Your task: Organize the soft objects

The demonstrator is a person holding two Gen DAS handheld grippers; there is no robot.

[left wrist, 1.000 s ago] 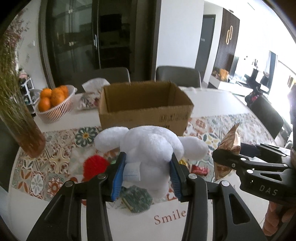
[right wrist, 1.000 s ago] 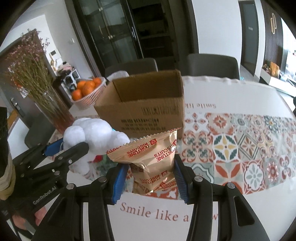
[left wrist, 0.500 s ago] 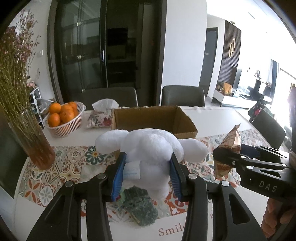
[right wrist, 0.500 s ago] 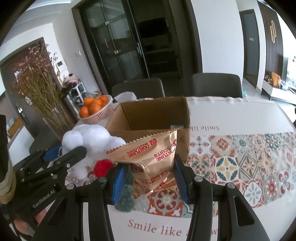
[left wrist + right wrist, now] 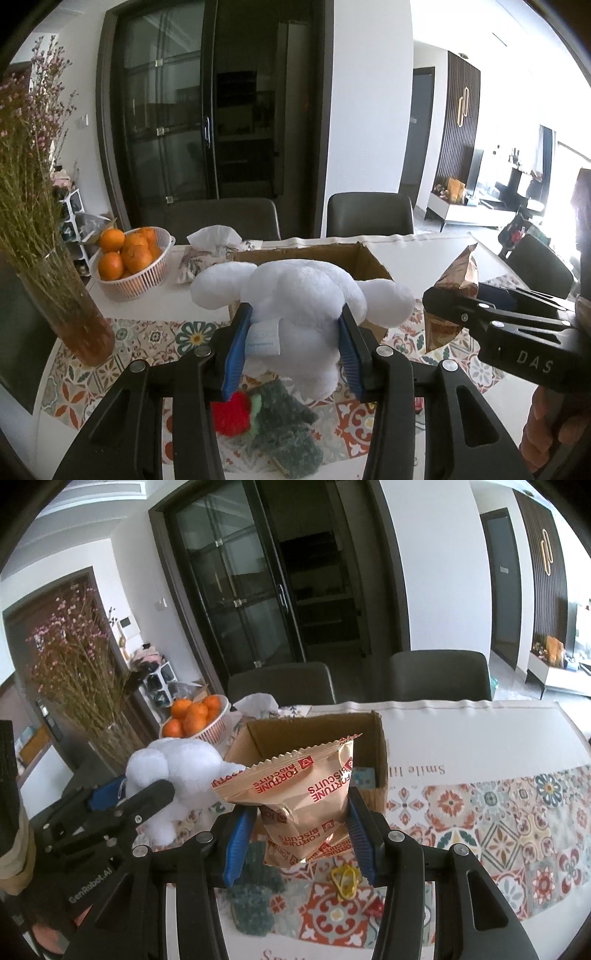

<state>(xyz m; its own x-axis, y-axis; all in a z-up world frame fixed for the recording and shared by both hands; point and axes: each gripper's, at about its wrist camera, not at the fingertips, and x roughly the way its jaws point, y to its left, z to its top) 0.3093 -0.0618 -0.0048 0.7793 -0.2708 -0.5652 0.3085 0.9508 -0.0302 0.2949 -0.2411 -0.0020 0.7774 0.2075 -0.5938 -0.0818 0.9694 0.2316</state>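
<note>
My left gripper (image 5: 293,339) is shut on a white plush toy (image 5: 299,295) and holds it up in the air, in front of an open cardboard box (image 5: 369,258). The plush also shows in the right wrist view (image 5: 173,768). My right gripper (image 5: 299,830) is shut on a gold Fortune Biscuits packet (image 5: 303,794) and holds it above the table, near the box (image 5: 378,746). The packet shows at the right of the left wrist view (image 5: 456,280). A red pompom (image 5: 232,413) and a green knitted piece (image 5: 284,432) lie on the table below.
A white basket of oranges (image 5: 129,258), a tissue pack (image 5: 210,247) and a vase of dried flowers (image 5: 70,314) stand at the left. Dark chairs (image 5: 369,218) stand behind the table. A yellow clip (image 5: 345,880) lies on the patterned runner (image 5: 517,830).
Both grippers have risen with their loads, so the table and box sit lower in view. More of the box's inside shows in the right wrist view.
</note>
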